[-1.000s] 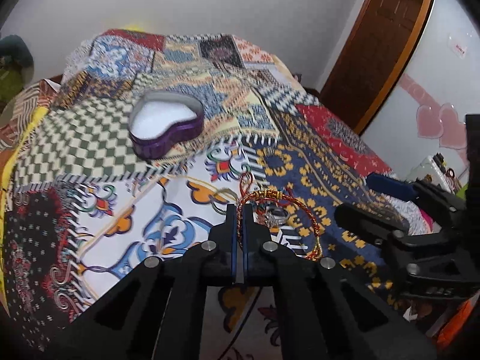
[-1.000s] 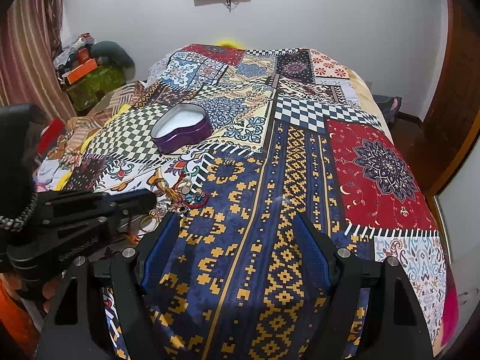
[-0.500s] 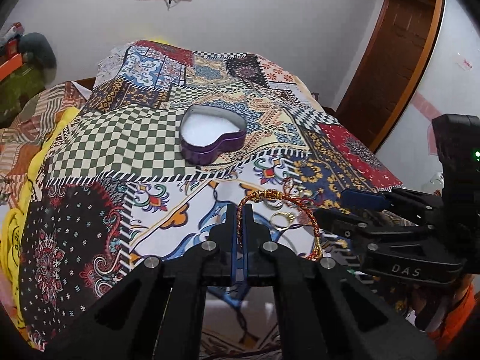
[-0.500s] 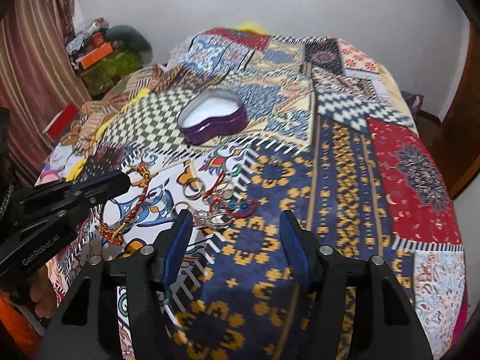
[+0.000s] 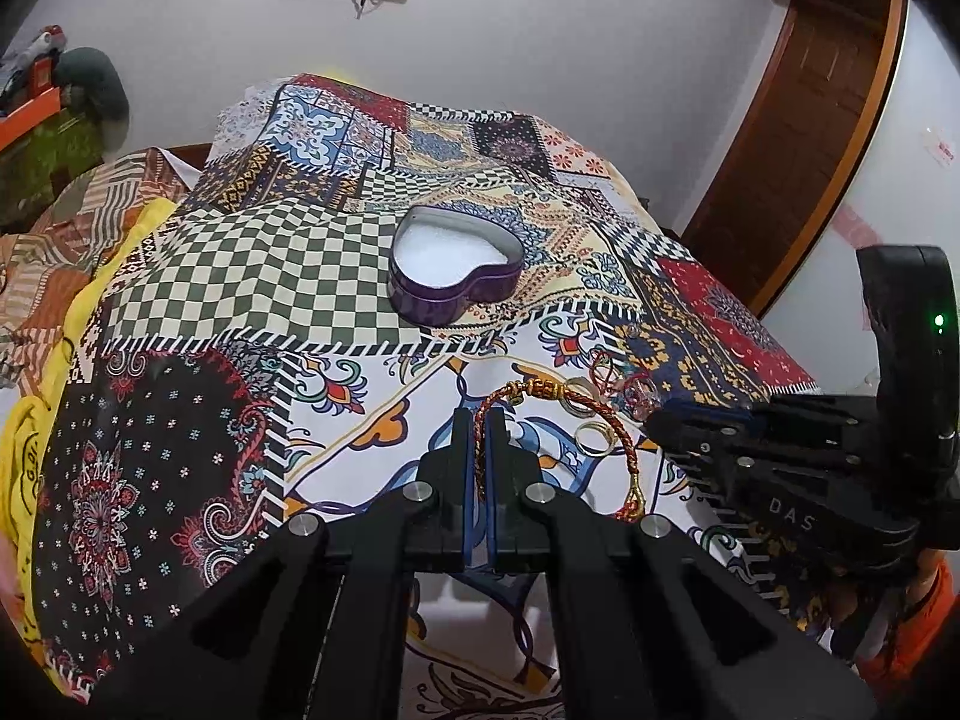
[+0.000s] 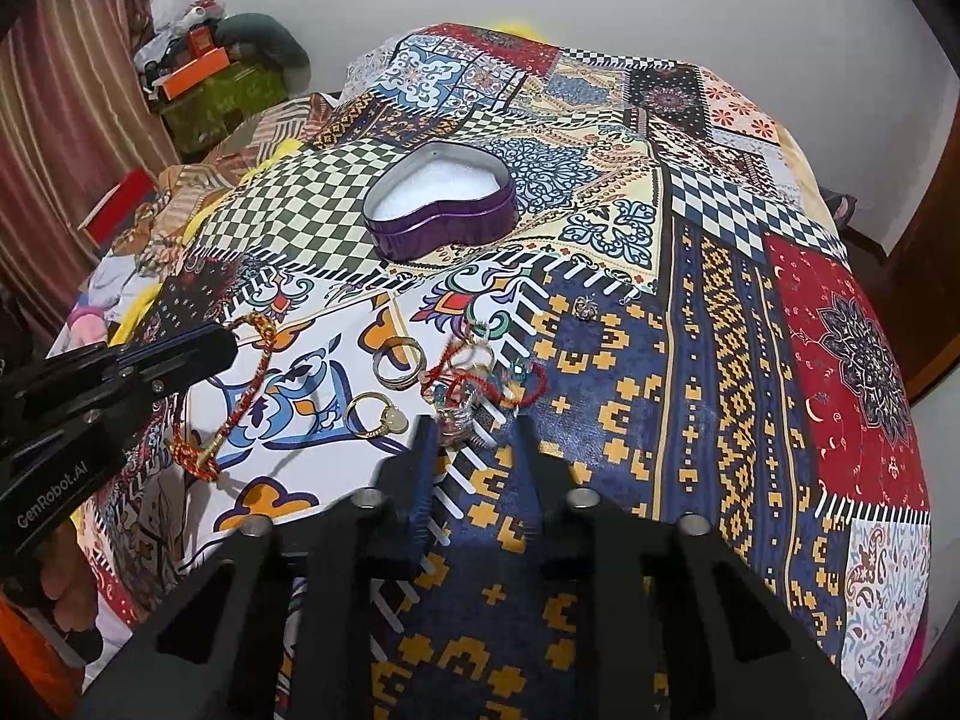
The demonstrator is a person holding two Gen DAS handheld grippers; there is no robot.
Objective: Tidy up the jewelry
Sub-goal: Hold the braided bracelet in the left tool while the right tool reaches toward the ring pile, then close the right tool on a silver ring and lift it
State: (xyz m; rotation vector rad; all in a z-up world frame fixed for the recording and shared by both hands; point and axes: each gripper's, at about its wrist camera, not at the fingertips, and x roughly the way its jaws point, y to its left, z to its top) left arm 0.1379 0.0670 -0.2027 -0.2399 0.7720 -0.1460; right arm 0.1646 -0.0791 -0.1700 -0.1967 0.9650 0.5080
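Note:
My left gripper (image 5: 479, 420) is shut on a red and gold braided bracelet (image 5: 606, 420), lifted above the bedspread; it also shows in the right wrist view (image 6: 255, 384). A purple heart-shaped tin (image 5: 453, 276) with white lining stands open further back, also seen in the right wrist view (image 6: 441, 207). My right gripper (image 6: 474, 426) is open, its fingers either side of a tangle of red cord and small jewelry (image 6: 480, 375). A silver ring (image 6: 397, 363) and a gold ring (image 6: 369, 414) lie just left of it. A small silver charm (image 6: 585, 307) lies further back.
A patchwork bedspread (image 6: 750, 330) covers the bed. Clutter and boxes (image 6: 204, 78) sit at the far left by a curtain. A wooden door (image 5: 804, 120) stands to the right. The white wall is behind the bed.
My left gripper has lifted the bracelet and swung so the tin is more central. My right gripper has narrowed and moved forward and left up to the tangle of jewelry.

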